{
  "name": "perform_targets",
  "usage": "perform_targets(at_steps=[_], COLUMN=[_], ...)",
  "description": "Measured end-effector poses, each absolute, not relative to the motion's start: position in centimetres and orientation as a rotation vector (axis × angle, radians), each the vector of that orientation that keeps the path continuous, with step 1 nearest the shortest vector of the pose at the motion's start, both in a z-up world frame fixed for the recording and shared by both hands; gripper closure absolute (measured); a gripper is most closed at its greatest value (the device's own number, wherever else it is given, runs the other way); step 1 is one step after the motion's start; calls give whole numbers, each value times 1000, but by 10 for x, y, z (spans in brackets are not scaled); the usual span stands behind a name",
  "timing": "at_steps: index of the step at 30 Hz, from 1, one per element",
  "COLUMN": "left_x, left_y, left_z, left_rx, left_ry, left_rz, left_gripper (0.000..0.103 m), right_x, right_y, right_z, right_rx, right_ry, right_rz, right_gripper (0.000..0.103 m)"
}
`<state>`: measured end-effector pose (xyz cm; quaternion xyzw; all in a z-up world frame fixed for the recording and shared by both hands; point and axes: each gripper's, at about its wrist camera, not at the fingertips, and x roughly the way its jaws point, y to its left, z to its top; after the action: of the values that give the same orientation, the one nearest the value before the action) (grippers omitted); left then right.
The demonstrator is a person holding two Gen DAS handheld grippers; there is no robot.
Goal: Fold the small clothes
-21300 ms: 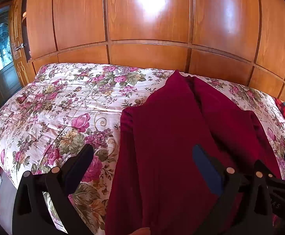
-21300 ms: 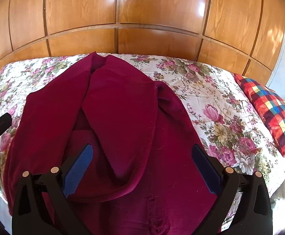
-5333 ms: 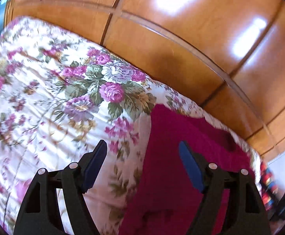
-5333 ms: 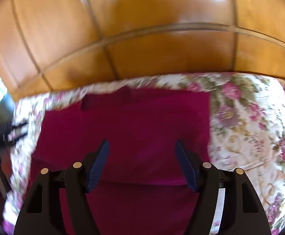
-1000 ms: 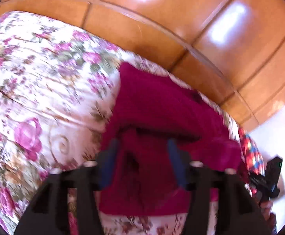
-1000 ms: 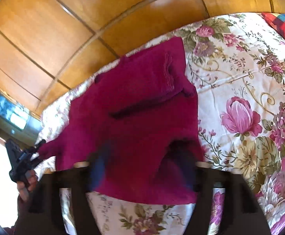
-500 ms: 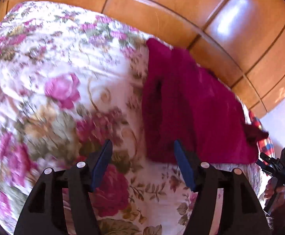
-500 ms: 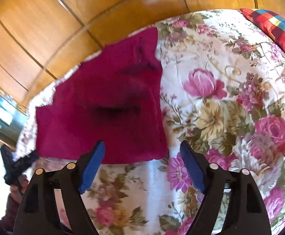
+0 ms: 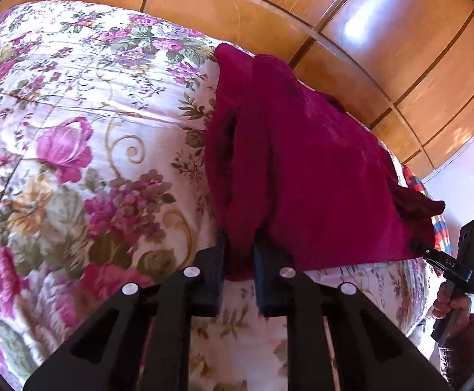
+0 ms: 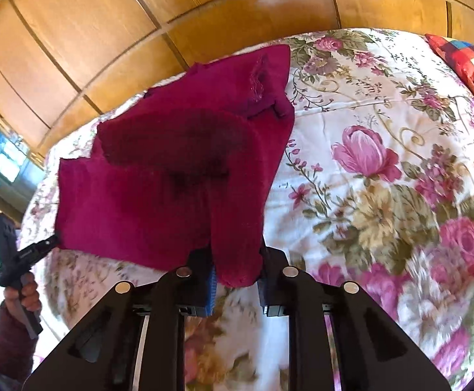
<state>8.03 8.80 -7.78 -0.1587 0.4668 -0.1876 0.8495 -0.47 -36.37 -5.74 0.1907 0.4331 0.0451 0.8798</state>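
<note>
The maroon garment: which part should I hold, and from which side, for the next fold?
Grip the maroon garment at its two near corners, coming from the near bed edge. The left hand-held gripper and right hand-held gripper each already pinch one, with the near hem between them.

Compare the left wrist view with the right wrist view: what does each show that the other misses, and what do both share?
Left wrist only: the right gripper seen from outside, clamping the garment's far corner. Right wrist only: a window, and the left gripper at the opposite corner. Both: the garment pinched, the quilt, the wood panels, a checked pillow.
</note>
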Motion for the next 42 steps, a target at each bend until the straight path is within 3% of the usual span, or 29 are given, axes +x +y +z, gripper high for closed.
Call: perform_targets(at_steps=[16,18,19,20,21,22,28,32,34,36,38,39,40,42], left_x=[-31,-31,-32,-30,-28,-25,-2,16,34,48,63,70,73,81], left_y=[99,99,101,101,102,104,107,98,89,84,81,78,77,73], left_z=[-79,-76,-74,-71,-69,-65,-55,-44,-41,-42,-44,-46,-47,-50], left_rx=[-335,-324,-326,-329,-332,-341,-353,-331,-330,-344,-365,-378,-388,-399], left_ry=[1046,1034,1027,1015,1008,996,939,876,864,862,867,870,873,890], left_rz=[-446,-453,-460,-456,-451,-445,-403,-428,-445,-451,-458,-468,-476,-500], left_gripper=[92,89,88,81,65,61,55,39,37,36,38,40,44,67], right_x=[-92,-88,-85,-83,-82,-82,-66,-43,-30,-21,-16,-15,-15,-16], right_y=[-357,-356,-356,-356,-357,-359,-354,-348,-347,-345,-340,-338,-338,-338], right_z=[-73,-72,-70,-68,-66,-62,-46,-36,-33,-29,-23,-20,-18,-14], right_rx=[320,312,300,283,269,254,81,2,-7,-5,-36,-46,-46,-46], right_ry=[1027,1030,1027,1025,1020,1002,959,920,905,897,880,872,866,855], right_rz=[126,123,115,101,93,77,42,51,55,69,76,72,71,63], right_gripper=[86,83,73,54,44,33,33,33,33,37,59,65,75,86])
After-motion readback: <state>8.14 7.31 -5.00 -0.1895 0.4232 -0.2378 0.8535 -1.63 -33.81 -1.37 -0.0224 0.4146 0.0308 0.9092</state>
